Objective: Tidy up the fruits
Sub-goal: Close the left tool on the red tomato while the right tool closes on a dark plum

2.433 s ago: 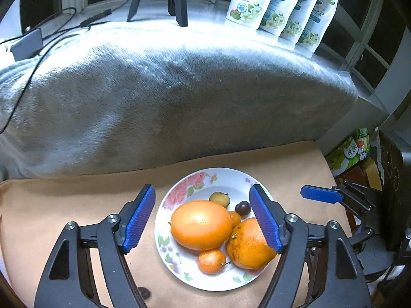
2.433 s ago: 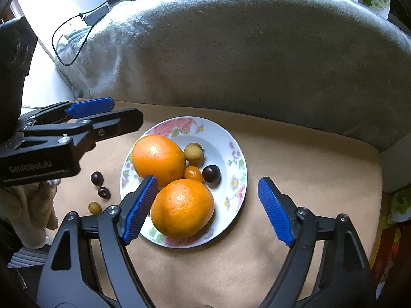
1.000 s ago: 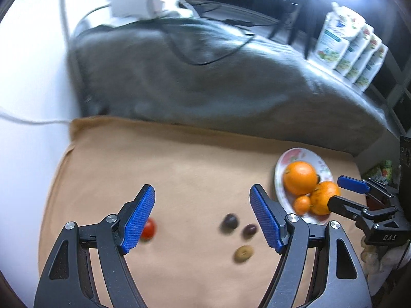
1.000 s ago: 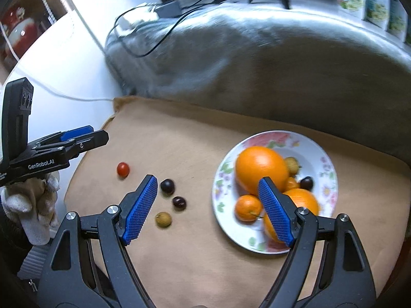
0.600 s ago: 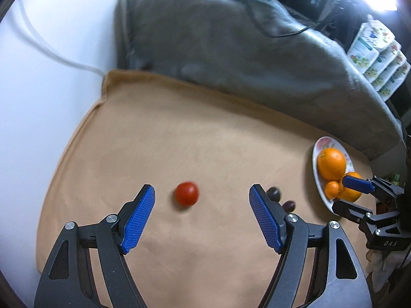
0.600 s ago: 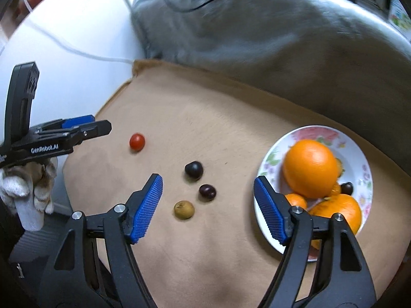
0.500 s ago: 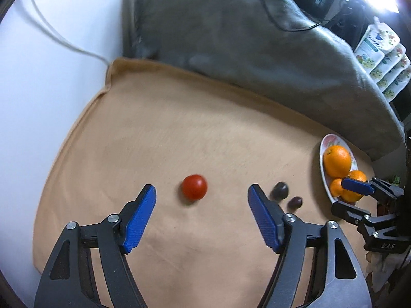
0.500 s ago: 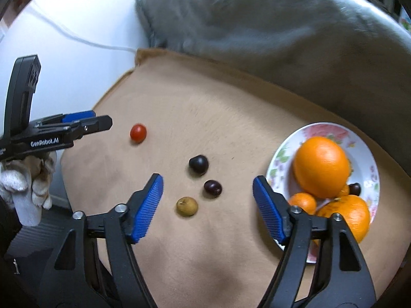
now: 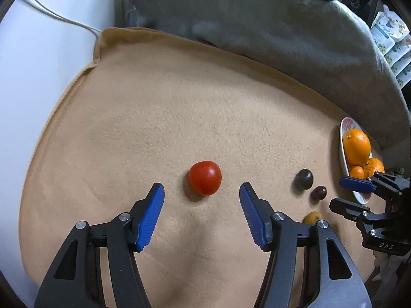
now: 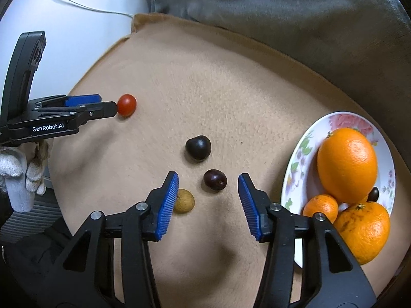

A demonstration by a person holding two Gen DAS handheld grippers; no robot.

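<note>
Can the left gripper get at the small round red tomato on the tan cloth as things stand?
Probably yes. The left gripper has been closing but stands open, pads clear of the small round red tomato, which lies alone on the tan cloth just ahead of its fingertips.

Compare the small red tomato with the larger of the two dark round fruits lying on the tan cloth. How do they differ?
The small red tomato is bright and glossy; the larger dark round fruit is near black and duller. The tomato lies apart, near the cloth's left side, just ahead of the left tongs; the dark fruit sits grouped with a smaller dark fruit and a yellowish one. Both rest loose on the tan cloth, off the plate.
</note>
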